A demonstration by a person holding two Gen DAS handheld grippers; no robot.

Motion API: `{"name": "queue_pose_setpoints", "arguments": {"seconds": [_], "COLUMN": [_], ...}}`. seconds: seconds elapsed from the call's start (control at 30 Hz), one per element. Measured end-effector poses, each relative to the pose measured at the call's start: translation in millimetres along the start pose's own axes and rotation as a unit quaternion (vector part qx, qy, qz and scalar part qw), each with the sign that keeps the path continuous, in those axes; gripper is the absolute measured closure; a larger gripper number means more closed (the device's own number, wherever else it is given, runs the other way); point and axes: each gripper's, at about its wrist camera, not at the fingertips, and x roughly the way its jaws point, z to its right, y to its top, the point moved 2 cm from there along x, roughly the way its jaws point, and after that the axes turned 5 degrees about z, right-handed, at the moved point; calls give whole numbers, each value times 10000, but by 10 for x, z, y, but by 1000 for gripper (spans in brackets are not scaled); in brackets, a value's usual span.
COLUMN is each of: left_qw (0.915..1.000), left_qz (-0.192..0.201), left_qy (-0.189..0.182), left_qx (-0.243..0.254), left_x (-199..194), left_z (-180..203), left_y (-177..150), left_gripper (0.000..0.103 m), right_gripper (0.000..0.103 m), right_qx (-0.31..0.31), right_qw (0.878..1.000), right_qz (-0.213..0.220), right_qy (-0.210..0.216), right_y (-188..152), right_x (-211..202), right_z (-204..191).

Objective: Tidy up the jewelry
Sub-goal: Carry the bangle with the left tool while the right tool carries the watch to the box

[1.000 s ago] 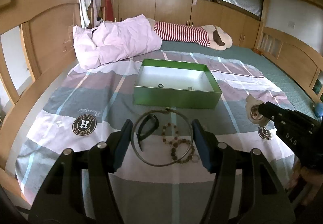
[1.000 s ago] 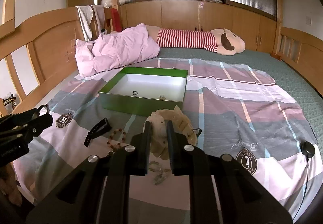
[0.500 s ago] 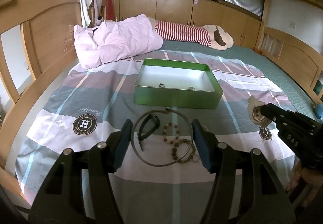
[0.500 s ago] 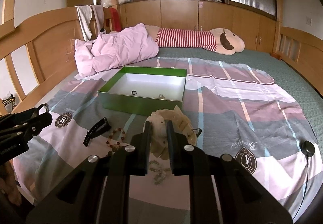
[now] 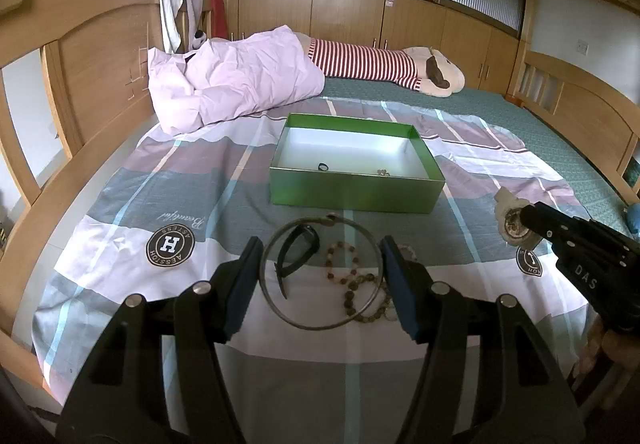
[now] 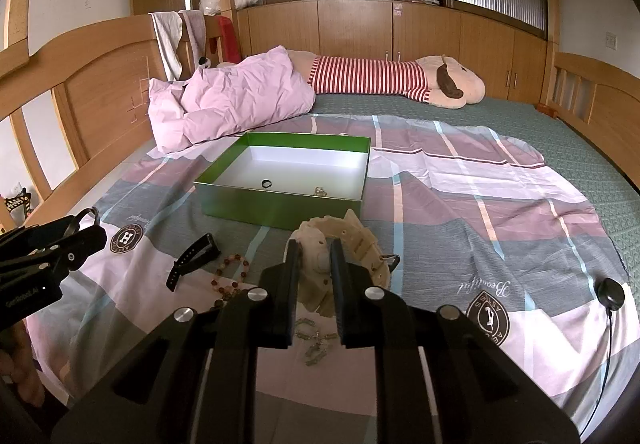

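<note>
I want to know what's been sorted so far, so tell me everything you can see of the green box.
The green box is a shallow rectangular tray, probably cardboard, green outside with a white lining and no lid. It sits flat on the striped bedspread, beyond the loose jewelry, with neither tool touching it. Inside, near the front wall, lie a small dark ring and a tiny metallic piece; the rest looks bare.

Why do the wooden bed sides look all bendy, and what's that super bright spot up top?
Left wrist view: the fisheye lens curves the wooden bed frame, and daylight glares white beside the hanging clothes. Right wrist view: same bending at the edges, dark corners, but the green cardboard box stays sharp.
</note>
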Motion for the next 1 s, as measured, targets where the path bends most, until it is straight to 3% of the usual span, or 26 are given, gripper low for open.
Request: {"name": "queue_pose_setpoints", "arguments": {"seconds": [0.43, 0.67, 0.83, 1.0], "left_qw": [10000, 9999, 9998, 9998], "left_qz": [-79, -47, -121, -171], "left_qy": [-14, 63, -92, -78], "left_qx": [11, 95, -123, -80], "left_x": [90, 339, 763, 1496], "left_z": [21, 107, 144, 200], "left_y": [4, 252, 587, 905], "left_gripper": [43, 43, 43, 43], "right_gripper": [87, 87, 87, 87], "right_qx": [53, -26, 145, 236], "right_qw": [10000, 10000, 9995, 9993], "right_qz": [-32, 50, 80, -107], "right_qy": [38, 79, 284, 254], "right_y": [21, 242, 566, 732], "right_x": [40, 244, 714, 1431], "right_z": [-6, -57, -24, 71]}}
